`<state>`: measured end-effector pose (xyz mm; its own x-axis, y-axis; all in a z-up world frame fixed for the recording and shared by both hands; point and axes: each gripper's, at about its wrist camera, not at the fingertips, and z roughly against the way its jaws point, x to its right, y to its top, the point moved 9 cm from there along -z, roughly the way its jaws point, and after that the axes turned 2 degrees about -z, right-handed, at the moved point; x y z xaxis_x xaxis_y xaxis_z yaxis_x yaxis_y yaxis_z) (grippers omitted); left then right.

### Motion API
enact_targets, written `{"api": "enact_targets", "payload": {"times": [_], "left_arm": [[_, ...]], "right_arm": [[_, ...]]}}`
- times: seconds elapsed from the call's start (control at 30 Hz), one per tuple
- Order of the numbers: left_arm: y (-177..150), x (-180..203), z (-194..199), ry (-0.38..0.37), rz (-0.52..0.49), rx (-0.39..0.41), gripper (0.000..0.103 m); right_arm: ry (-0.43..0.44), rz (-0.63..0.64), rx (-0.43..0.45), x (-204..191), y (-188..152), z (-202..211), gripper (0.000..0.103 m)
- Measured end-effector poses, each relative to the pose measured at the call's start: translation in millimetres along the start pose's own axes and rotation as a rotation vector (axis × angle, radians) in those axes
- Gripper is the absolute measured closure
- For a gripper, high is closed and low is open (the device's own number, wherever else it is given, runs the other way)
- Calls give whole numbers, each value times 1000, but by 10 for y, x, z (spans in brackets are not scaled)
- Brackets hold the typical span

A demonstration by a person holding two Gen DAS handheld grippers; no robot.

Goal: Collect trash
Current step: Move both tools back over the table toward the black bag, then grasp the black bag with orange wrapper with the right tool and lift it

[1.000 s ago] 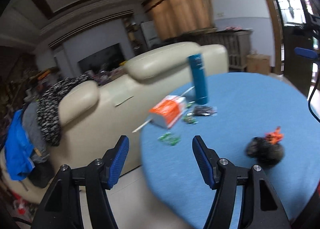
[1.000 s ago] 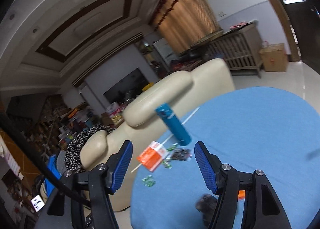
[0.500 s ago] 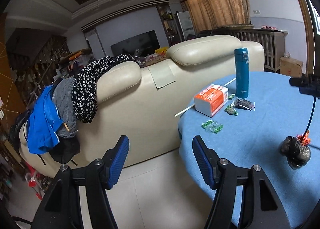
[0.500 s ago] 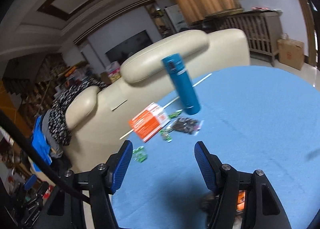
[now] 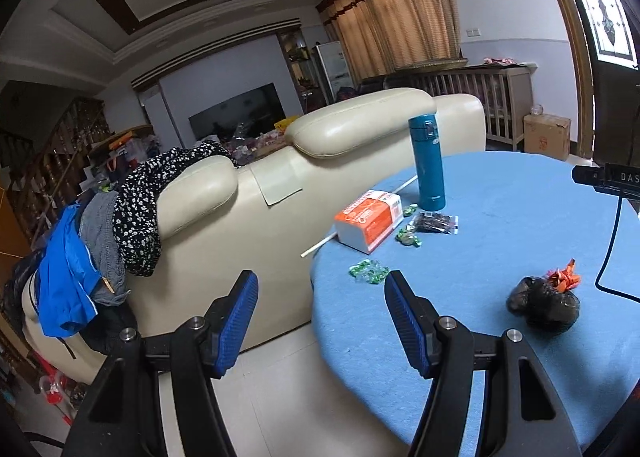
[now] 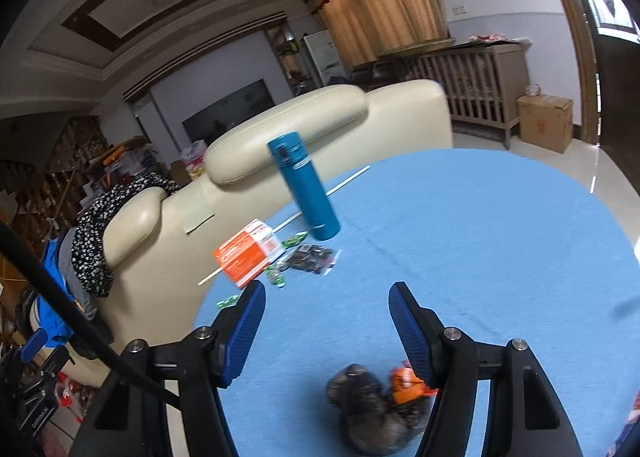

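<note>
Left wrist view: left tool hangs spread apart off the surface edge, wrappers just ahead, near the flask.

Right wrist view: right tool also spread, bag right under it, probably lining up a grab.

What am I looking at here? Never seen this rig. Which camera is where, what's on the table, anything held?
No robot arm: a person carries two handheld grippers, each with a fisheye camera looking along its blue-padded fingers. One picture is from the left gripper, the other from the right gripper. Both are open and hold nothing. On the round blue table stand a teal flask and an orange-and-white box, with green wrappers, a dark packet, a thin white stick and a black trash bag with orange scraps. A cream sofa stands behind.
</note>
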<state>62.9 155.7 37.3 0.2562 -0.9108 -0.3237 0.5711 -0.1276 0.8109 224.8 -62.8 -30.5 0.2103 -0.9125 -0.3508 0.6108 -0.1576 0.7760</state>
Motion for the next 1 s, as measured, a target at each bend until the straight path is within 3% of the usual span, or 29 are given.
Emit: {"api": "enact_targets", "payload": {"times": [0.5, 0.77, 1.0], "left_arm": [[-110, 170, -195, -37, -7, -53, 36], [-381, 327, -653, -137, 62, -179, 36], [-596, 687, -961, -216, 37, -260, 36]], "right_arm": [[1, -31, -45, 173, -157, -137, 34], [-41, -21, -110, 268, -409, -121, 34], [-134, -16, -205, 548, -693, -173, 34]]}}
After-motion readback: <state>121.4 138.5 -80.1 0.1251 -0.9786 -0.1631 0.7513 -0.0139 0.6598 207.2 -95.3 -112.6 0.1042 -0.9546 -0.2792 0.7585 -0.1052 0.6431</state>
